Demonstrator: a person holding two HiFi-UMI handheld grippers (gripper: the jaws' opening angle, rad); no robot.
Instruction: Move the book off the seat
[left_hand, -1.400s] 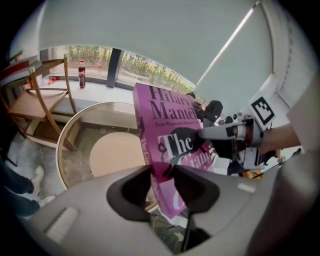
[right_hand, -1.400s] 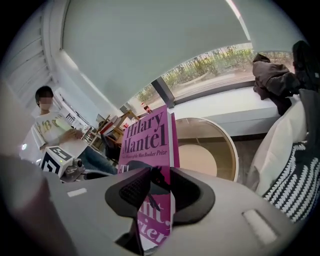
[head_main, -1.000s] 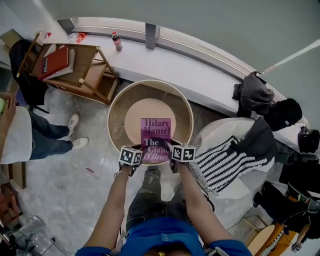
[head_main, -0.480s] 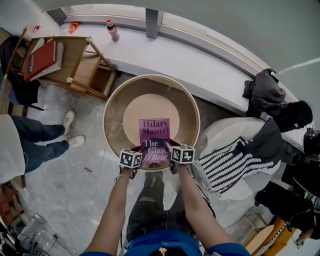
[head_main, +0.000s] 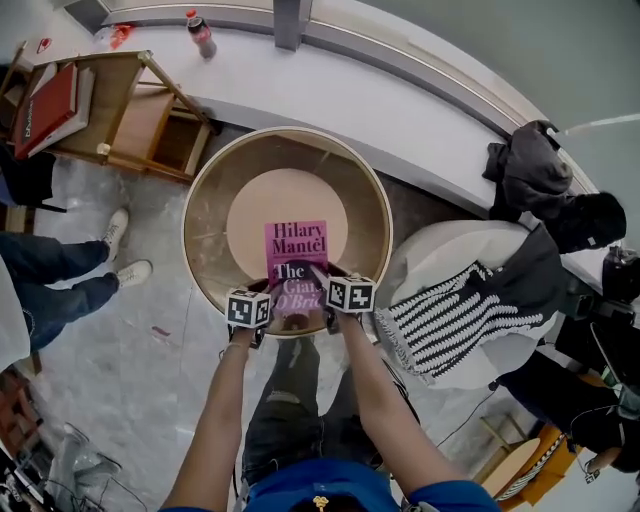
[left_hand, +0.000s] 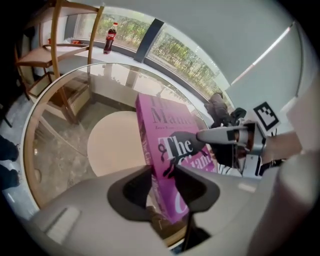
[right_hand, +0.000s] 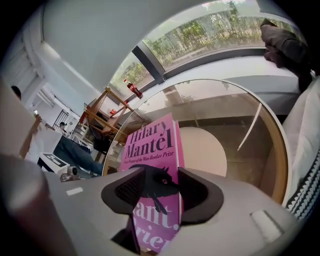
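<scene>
A pink book (head_main: 296, 262) appears to rest cover-up at the near rim of a round glass table (head_main: 187, 232), its long axis running away from the person and the head of its title pointing to the far side. The left gripper (left_hand: 162, 175) is clamped on the spine-side near corner, while the right gripper (right_hand: 162, 176) straddles the other corner, its jaws just opening and apparently slack around the book. Light and fairly stiff but glossy, it would likely slip or sag from one corner, so holding both near corners seems soundest.
</scene>
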